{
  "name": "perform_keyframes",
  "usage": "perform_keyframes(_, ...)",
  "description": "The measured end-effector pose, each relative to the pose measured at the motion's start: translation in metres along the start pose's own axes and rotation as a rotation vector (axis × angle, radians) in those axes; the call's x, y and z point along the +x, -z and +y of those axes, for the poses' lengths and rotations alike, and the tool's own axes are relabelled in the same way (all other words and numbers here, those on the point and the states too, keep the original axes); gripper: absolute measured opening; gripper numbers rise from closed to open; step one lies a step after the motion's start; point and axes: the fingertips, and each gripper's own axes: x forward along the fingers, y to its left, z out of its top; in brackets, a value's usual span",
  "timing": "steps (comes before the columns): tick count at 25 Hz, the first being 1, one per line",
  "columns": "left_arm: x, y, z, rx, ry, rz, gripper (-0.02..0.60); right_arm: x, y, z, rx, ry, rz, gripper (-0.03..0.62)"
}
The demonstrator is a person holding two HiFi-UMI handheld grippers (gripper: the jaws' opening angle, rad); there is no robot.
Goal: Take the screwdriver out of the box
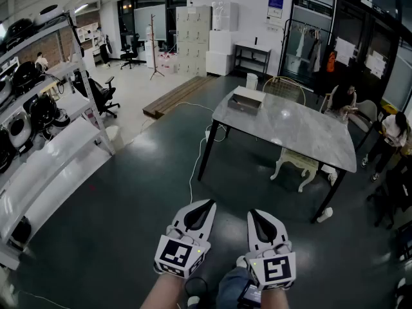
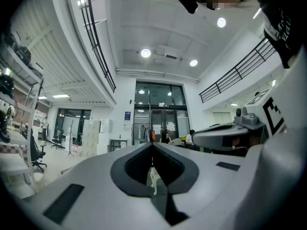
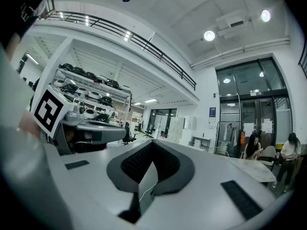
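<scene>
A shallow grey box [image 1: 246, 99] lies on the far left corner of a marble-topped table [image 1: 302, 134] across the room. No screwdriver shows in any view. My left gripper [image 1: 207, 203] and right gripper [image 1: 252, 212] are held side by side low in the head view, pointing level toward the table and well short of it. In the left gripper view the left gripper [image 2: 152, 145] has its jaws meeting at the tip with nothing between them. The right gripper [image 3: 153, 142] is likewise shut and empty in the right gripper view.
White shelving [image 1: 45, 153] with dark round appliances runs along the left. A white chair [image 1: 297, 165] stands under the table and a cable [image 1: 193, 166] trails over the dark floor. People sit at the right [image 1: 389, 134]. A wooden pallet [image 1: 177, 95] lies further back.
</scene>
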Motion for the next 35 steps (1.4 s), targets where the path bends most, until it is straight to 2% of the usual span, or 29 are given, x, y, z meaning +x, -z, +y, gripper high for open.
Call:
perform_keyframes(3, -0.002, -0.008, -0.004, 0.001, 0.001, -0.017, 0.014, -0.006, -0.005, -0.008, -0.016, 0.008, 0.051, 0.025)
perform_keyframes(7, 0.008, -0.020, -0.006, 0.015, 0.007, -0.038, 0.012, -0.001, -0.016, -0.026, -0.024, 0.031, -0.032, 0.025)
perform_keyframes(14, 0.071, -0.017, -0.004, 0.023, 0.023, -0.035, 0.012, 0.032, -0.013, -0.080, -0.020, 0.042, -0.057, 0.025)
perform_keyframes(18, 0.127, -0.013, 0.004, 0.032, 0.013, -0.030, 0.012, 0.069, -0.004, -0.119, -0.015, 0.003, -0.054, 0.025)
perform_keyframes(27, 0.253, -0.011, 0.022, 0.017, -0.089, -0.034, 0.012, 0.157, 0.011, -0.205, -0.010, -0.158, -0.030, 0.025)
perform_keyframes(35, 0.309, -0.003, 0.017, 0.047, -0.100, 0.015, 0.014, 0.183, 0.026, -0.256, 0.054, -0.173, -0.035, 0.025)
